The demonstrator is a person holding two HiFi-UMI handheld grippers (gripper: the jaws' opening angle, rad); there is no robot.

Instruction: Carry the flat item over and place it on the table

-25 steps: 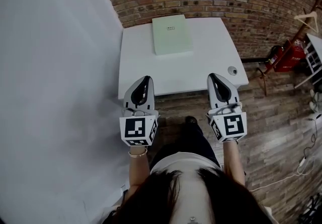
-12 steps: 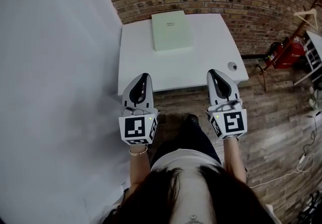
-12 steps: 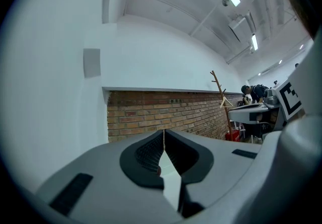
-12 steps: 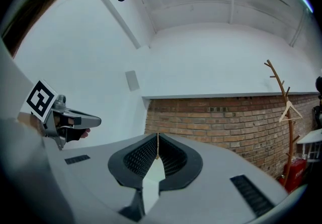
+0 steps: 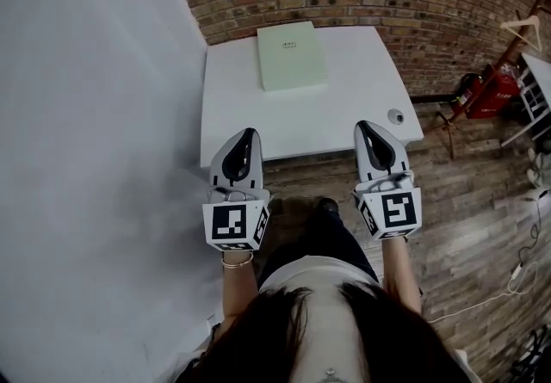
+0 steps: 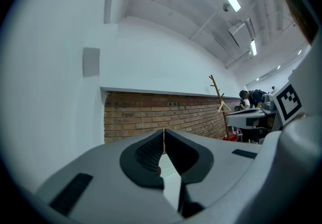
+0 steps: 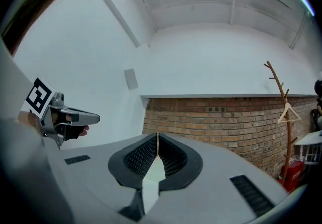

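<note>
Nothing has moved: the left gripper [image 5: 247, 137] and right gripper [image 5: 364, 128] stay closed and empty by the near edge of the worktop [image 5: 349, 106], and the flat item [image 5: 291, 56] lies on its far side, so the job looks done.

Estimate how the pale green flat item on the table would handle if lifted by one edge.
The pale green flat item probably stays stiff: its straight edges and square corners suggest a slim box or book. Lying flat on the white table, it would likely slide when pushed, not roll or tip. Weight is unclear.
</note>
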